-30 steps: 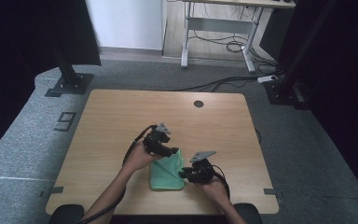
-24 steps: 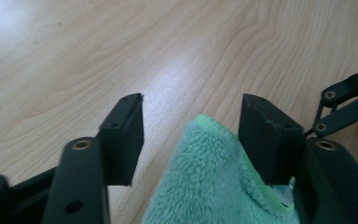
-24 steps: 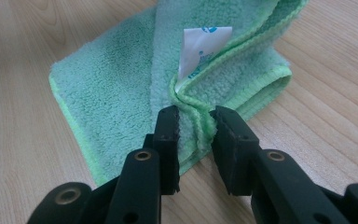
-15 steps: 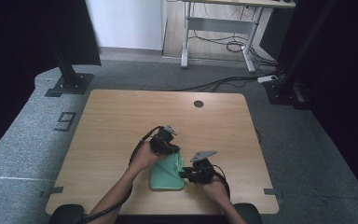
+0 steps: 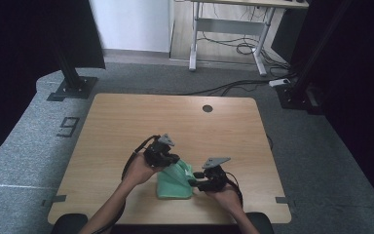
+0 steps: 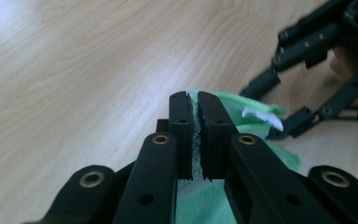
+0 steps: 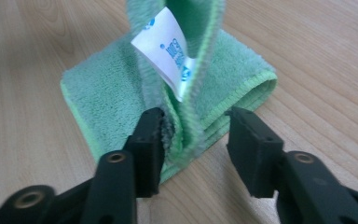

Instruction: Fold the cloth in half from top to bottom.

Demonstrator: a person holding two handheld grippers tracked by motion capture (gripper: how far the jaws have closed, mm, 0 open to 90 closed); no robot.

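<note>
A folded green cloth (image 5: 174, 186) lies on the wooden table (image 5: 126, 126) near its front edge, with one layer pulled up into a ridge. My left gripper (image 5: 173, 164) is shut on the top edge of that raised layer (image 6: 242, 114), and green pile shows between its pads (image 6: 194, 100). In the right gripper view the lifted fold (image 7: 200, 42) hangs upright with a white label (image 7: 168, 51). My right gripper (image 7: 193, 130) has just been opening. The fold stands between its jaws, brushing one pad, while the other pad is apart from it. The right gripper's fingers (image 6: 303, 51) show beyond the cloth.
Bare tabletop stretches behind and to both sides of the cloth. A round cable hole (image 5: 207, 108) sits near the table's far edge. Black stands (image 5: 70, 83) and a desk frame (image 5: 226, 34) are on the floor beyond.
The left hand has shifted a little over the cloth, and the cloth's upper layer now stands up beneath the left gripper. The right hand has stayed where it was.
</note>
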